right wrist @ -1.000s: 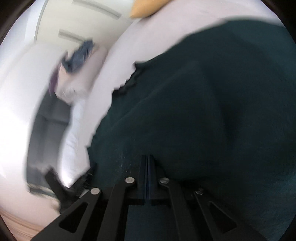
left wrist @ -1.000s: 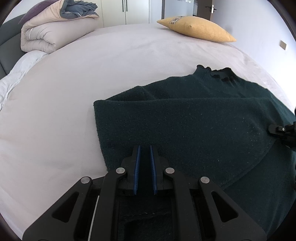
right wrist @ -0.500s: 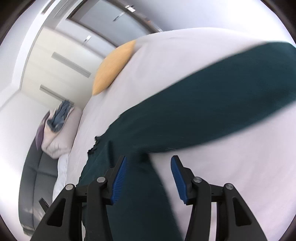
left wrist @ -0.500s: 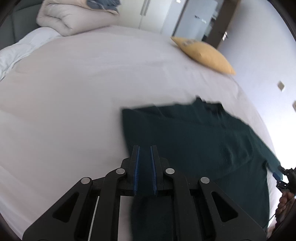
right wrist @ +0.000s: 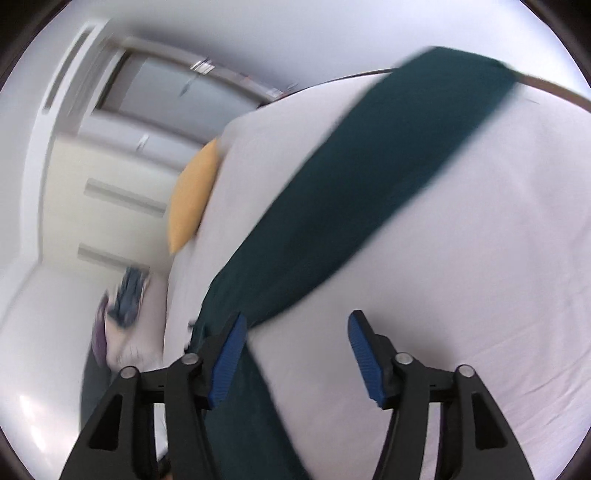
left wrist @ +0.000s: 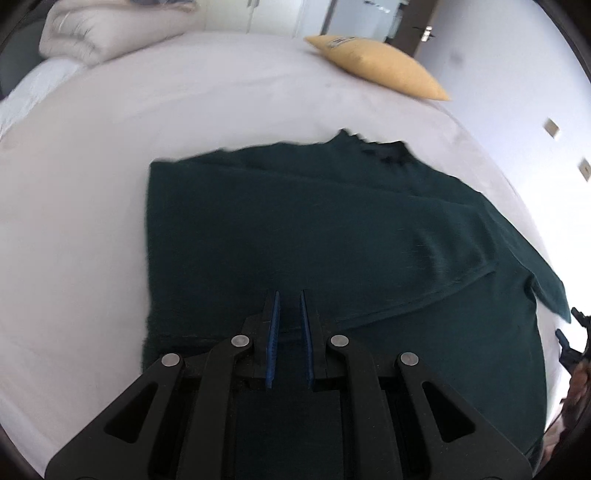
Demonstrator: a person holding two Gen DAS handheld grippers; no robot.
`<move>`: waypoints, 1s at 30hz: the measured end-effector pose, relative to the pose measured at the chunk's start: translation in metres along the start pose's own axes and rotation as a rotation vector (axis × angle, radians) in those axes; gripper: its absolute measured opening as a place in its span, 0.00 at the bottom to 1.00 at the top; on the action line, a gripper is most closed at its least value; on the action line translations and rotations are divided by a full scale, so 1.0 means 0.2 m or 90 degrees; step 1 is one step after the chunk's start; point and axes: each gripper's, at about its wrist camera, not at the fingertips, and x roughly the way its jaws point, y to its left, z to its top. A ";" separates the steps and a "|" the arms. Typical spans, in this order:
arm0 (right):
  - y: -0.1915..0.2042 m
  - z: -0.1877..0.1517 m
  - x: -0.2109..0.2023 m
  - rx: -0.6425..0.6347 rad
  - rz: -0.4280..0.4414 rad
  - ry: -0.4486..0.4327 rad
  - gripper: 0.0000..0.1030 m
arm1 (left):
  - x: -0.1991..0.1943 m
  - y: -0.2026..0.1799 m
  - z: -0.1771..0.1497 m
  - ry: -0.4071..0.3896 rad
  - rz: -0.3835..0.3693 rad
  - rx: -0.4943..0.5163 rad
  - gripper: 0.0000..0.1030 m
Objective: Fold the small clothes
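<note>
left gripper point(left wrist: 288, 295): jaws drawn in to a narrow slit, blue pads point(left wrist: 274, 328) close together, poised over the near hem of the dark green sweater point(left wrist: 295, 229). whether cloth is pinched between the pads cannot be told from this view.

right gripper point(right wrist: 293, 321): jaws have just been opening and now stand wide. bare sheet shows between the pads; nothing is gripped. the left pad point(right wrist: 229, 358) lies against the edge of the sweater's sleeve point(right wrist: 369, 184), which runs away from it in a long diagonal strip across the bed point(right wrist: 480, 258). this view is blurred.

sweater: lies flat on the bed, left side folded over the body, giving a straight left edge. the collar point(left wrist: 384, 147) is at its far end. the right sleeve stretches out toward the bed's right edge.

beyond the sweater: a yellow pillow point(left wrist: 376, 66) past the collar, and a rolled quilt point(left wrist: 110, 26) at the far left corner of the bed.
</note>
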 end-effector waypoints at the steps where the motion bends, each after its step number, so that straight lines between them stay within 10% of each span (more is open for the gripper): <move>1: -0.03 0.02 -0.01 0.025 0.013 -0.008 0.59 | -0.01 -0.04 0.00 -0.004 -0.009 0.011 0.10; 8: -0.10 0.18 0.05 0.147 0.021 -0.077 0.58 | -0.03 -0.20 -0.06 -0.009 -0.116 -0.015 0.10; 17: -0.10 0.30 0.10 0.210 0.038 -0.182 0.53 | -0.03 -0.20 -0.08 -0.001 -0.144 -0.027 0.10; 21: 0.00 0.34 0.17 0.157 0.009 -0.158 0.13 | -0.01 -0.13 -0.09 0.006 -0.147 -0.042 0.10; 30: 1.12 -0.09 0.53 -0.297 -0.018 -0.086 0.11 | -0.02 0.07 -0.04 -0.010 -0.177 -0.116 0.10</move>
